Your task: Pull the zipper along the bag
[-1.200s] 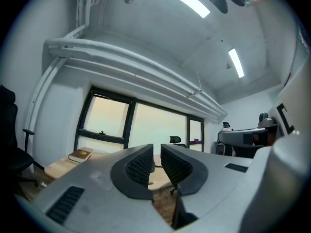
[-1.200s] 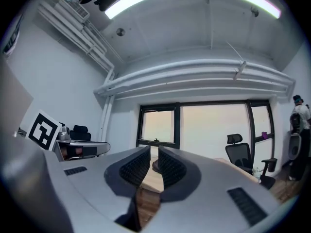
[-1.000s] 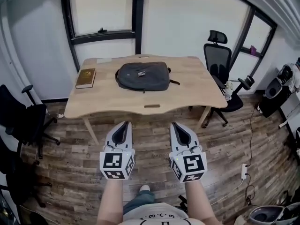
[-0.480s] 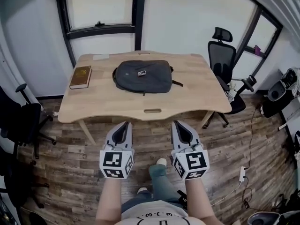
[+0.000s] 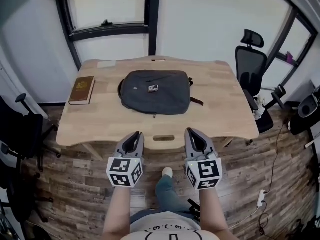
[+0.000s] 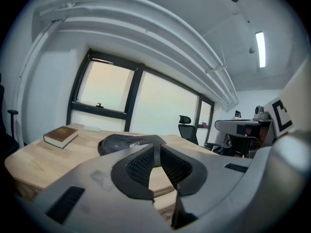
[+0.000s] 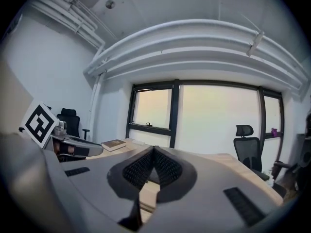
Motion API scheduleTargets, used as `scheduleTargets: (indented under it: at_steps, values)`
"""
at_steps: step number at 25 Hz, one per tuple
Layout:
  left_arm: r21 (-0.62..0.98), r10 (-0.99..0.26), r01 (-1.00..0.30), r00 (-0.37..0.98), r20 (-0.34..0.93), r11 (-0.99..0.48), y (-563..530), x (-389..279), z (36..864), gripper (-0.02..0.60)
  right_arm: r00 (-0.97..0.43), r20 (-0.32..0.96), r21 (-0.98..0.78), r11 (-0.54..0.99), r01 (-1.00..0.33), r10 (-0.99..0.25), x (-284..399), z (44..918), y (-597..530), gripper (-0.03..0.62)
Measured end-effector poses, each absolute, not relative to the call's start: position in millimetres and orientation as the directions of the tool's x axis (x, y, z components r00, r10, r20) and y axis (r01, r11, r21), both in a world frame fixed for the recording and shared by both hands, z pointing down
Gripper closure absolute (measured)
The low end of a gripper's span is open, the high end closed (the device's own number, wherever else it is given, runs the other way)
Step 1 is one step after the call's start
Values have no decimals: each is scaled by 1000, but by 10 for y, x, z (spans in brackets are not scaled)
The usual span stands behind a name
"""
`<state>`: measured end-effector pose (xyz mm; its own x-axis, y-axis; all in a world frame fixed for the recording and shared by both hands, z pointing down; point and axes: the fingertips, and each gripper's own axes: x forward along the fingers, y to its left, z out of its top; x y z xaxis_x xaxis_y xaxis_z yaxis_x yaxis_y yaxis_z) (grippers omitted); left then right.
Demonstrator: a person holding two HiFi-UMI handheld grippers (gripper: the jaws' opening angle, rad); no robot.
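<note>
A dark grey bag point(image 5: 155, 91) lies flat in the middle of the wooden table point(image 5: 100, 119), a small tag on its top and a strap trailing to its right. The same bag point(image 6: 124, 142) shows low in the left gripper view, behind the jaws. My left gripper point(image 5: 136, 135) and right gripper point(image 5: 193, 132) are held side by side just short of the table's near edge, well apart from the bag. Both are shut, tips touching, with nothing between them point(image 6: 156, 148) point(image 7: 154, 149).
A brown book point(image 5: 82, 89) lies at the table's left end. A black office chair point(image 5: 252, 59) stands to the right of the table, another chair point(image 5: 20, 129) to the left. Windows line the wall behind. The person's leg and shoe point(image 5: 167, 173) show below on the wood floor.
The view has come closer to the table; its near edge now lies right at the gripper tips. Both grippers stay shut and side by side.
</note>
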<state>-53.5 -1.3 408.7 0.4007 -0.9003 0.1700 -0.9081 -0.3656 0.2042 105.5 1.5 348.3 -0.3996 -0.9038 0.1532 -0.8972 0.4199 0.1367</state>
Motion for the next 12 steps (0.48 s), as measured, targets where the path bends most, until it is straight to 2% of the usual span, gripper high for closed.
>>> scheduleTargets:
  at_steps: [2, 4, 5, 12]
  values:
    - [226, -890, -904, 409, 201, -364, -322, -442, 4192, 540, -411, 172, 136, 435, -890, -895, 1119, 3540, -308, 543]
    - [231, -883, -905, 409, 231, -358, -619, -360, 4290, 435, -421, 190, 128, 448, -885, -887, 1192, 3595, -637, 543]
    - [232, -880, -906, 407, 246, -354, -764, -323, 4337, 418, -425, 199, 122, 453, -883, -883, 1229, 3624, -802, 543]
    - [229, -871, -927, 362, 333, -298, -1556, -192, 4654, 385, -480, 301, 49, 516, -855, -824, 1398, 3968, -1746, 537]
